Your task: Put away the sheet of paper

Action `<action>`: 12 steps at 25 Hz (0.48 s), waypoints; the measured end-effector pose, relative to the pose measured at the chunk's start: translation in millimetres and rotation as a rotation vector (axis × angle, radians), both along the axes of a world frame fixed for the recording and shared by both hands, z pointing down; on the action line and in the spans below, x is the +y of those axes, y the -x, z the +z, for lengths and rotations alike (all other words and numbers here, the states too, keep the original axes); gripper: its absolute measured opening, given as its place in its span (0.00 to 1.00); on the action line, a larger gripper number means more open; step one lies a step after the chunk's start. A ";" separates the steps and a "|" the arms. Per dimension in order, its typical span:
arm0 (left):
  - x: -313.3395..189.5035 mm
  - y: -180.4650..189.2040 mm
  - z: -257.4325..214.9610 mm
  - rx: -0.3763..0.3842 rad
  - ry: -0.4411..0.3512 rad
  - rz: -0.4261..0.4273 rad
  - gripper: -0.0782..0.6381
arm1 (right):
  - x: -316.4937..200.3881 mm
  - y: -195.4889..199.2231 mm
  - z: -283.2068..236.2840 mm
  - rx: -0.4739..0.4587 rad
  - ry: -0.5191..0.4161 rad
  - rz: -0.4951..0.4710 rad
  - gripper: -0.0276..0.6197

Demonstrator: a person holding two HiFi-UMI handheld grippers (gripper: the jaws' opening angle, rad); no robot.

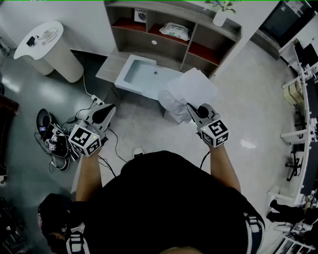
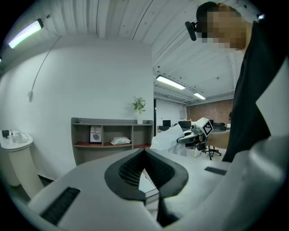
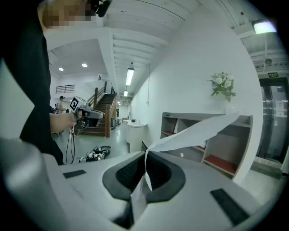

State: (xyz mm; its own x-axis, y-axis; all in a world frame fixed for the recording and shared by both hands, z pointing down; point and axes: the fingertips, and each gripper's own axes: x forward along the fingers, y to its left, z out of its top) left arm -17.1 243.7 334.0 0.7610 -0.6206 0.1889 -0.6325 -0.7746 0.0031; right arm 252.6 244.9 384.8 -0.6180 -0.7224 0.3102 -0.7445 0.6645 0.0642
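Two grippers: right gripper jaws clenched on sheet of paper edge; left gripper jaws together, nothing between.

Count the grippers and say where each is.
2. The left gripper, jaws together and empty, is near the cables; the right gripper pinches the sheet of paper before the shelf.

The head view looks steeply down from above the person, taking in the left gripper, the right gripper and, farther off, the shelf unit. Each gripper view sits close behind its own jaws, facing roughly level toward that far shelf unit, which both share. Each seems to catch the other gripper, small, off to one side.
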 end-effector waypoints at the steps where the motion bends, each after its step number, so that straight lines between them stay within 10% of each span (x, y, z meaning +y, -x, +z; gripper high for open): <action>1: -0.6 1.5 0.1 0.002 0.001 -0.001 0.14 | 0.4 1.2 0.0 0.000 0.001 -0.001 0.07; 12: -14.0 28.0 3.1 -0.021 -0.003 0.016 0.14 | -18.6 16.5 -5.8 -0.047 -0.007 0.049 0.07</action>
State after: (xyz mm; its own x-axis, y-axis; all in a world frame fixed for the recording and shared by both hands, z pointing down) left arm -45.1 229.7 337.1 0.7667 -0.6091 0.2031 -0.6200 -0.7845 -0.0124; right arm 236.1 226.3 378.9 -0.5954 -0.7542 0.2768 -0.7786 0.6266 0.0325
